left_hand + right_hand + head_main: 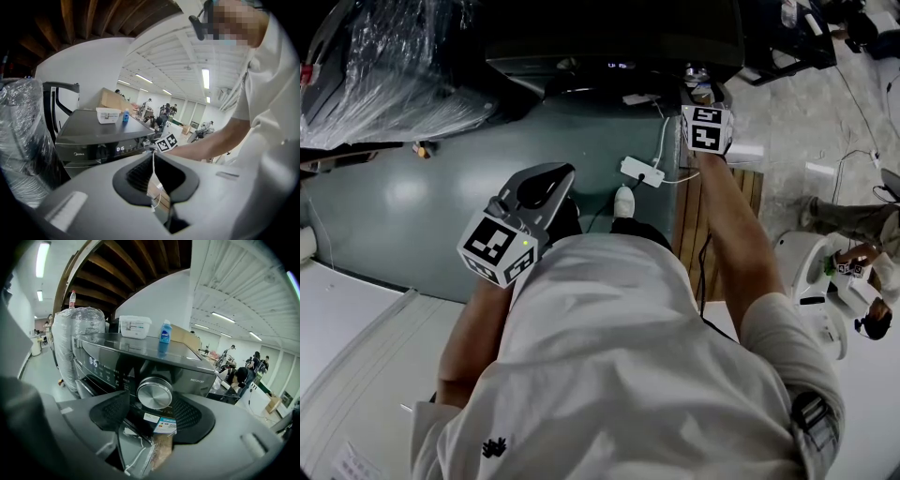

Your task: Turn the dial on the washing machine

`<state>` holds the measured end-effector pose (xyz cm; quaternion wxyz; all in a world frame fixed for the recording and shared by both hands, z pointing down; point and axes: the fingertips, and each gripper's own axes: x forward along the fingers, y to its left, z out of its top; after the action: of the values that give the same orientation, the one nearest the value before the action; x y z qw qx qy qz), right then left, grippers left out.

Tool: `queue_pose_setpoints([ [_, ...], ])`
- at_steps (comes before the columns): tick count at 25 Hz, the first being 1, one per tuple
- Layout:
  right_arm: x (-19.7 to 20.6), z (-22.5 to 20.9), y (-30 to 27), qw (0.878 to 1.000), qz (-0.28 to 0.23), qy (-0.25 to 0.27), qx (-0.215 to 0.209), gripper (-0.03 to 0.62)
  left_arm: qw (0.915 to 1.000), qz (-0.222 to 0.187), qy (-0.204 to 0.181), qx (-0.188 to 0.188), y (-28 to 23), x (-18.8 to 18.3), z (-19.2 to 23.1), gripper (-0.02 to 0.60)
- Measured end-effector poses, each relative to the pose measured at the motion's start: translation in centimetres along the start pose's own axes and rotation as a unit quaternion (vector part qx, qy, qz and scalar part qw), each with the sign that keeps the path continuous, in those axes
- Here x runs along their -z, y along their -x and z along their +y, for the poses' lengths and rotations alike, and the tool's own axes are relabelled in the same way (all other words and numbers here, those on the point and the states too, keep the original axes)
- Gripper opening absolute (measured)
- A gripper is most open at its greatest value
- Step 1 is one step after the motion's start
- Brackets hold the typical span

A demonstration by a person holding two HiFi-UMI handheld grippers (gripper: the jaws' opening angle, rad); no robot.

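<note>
The right gripper (153, 400) is at the washing machine (140, 352), its jaws spread wide around the silver dial (154, 392) at the centre of the right gripper view, pads against its rim; by my reading it grips the dial; the reach and the grasp look done, and how much turning is left nothing here shows. The left gripper (153, 153) hangs back, low in its own view, jaw tips closed together on nothing
</note>
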<state>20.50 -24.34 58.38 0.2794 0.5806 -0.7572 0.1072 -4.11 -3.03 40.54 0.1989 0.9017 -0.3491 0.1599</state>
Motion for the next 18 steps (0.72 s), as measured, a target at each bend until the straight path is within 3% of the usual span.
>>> queue_pose_setpoints([
  [10,0.9,-0.1,-1.8,1.0,0.019,0.009,0.017,0.275,1.0,0.001,0.003,-0.007,0.2,0.2,0.3,0.06],
  [18,0.3,-0.8,-2.1,0.999,0.023,-0.038,0.031,0.272,0.9999,0.002,0.006,-0.011,0.3,0.2,0.6,0.06],
])
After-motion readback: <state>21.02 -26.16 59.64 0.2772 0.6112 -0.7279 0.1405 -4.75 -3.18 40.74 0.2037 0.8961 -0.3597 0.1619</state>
